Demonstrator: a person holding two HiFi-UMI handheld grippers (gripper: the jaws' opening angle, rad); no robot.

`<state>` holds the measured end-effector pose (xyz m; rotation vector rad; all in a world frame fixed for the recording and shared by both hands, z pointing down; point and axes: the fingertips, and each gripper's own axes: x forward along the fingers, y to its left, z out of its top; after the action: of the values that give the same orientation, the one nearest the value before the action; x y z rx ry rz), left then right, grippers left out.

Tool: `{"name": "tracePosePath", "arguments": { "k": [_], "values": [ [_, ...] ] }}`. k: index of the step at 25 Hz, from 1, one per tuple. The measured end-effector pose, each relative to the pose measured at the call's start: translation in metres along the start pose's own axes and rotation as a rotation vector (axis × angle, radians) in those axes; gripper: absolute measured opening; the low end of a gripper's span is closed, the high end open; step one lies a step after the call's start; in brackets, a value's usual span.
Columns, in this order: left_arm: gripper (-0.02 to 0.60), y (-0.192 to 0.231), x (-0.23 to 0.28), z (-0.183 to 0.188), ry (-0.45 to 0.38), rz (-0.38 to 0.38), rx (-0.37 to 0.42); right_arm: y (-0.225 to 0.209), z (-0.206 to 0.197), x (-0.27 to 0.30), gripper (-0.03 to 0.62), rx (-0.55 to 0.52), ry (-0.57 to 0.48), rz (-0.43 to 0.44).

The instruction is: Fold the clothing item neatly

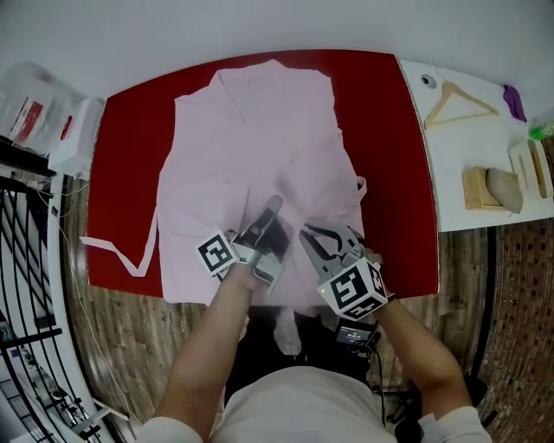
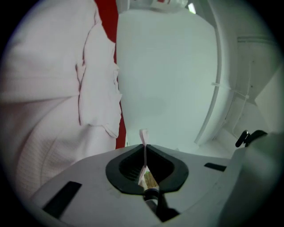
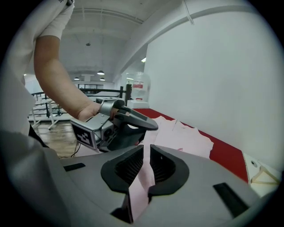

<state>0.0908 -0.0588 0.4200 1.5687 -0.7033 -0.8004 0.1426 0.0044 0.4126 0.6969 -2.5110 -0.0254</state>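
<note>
Head view's got your pale pink fabric robe (image 1: pixel 251 164) spread flat on the red-topped bench (image 1: pixel 394 138), collar at the far edge. Your left gripper (image 1: pixel 273 208) is pinched tight on a thin fold near the hem. Your right gripper (image 1: pixel 308 235) is clamped on the pink cloth just beside it.

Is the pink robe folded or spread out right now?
Spread out: the pink robe lies flat across the red table, with the left gripper and right gripper shut on its near end.

Red counter (image 1: pixel 394 130) under the right tongs (image 1: pixel 310 234), white counter (image 1: pixel 459 186) to their right, white wall (image 1: pixel 260 26) beyond, plank floor (image 1: pixel 121 329) behind.
</note>
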Motion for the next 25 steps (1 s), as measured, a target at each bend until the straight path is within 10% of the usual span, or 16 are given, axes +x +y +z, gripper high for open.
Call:
{"name": "tracePosePath", "arguments": {
  "k": [10, 17, 25],
  "values": [
    [0.011, -0.056, -0.002, 0.078, -0.172, -0.073, 0.167, -0.041, -0.059, 0.017, 0.117, 0.008, 0.178, -0.131],
    [0.011, -0.062, -0.003, 0.125, -0.217, -0.101, 0.183, -0.121, -0.125, 0.012, 0.115, 0.246, 0.314, -0.354],
    [0.012, -0.034, -0.028, 0.170, -0.198, -0.053, 0.219, -0.142, -0.134, 0.045, 0.115, 0.303, 0.384, -0.351]
  ]
}}
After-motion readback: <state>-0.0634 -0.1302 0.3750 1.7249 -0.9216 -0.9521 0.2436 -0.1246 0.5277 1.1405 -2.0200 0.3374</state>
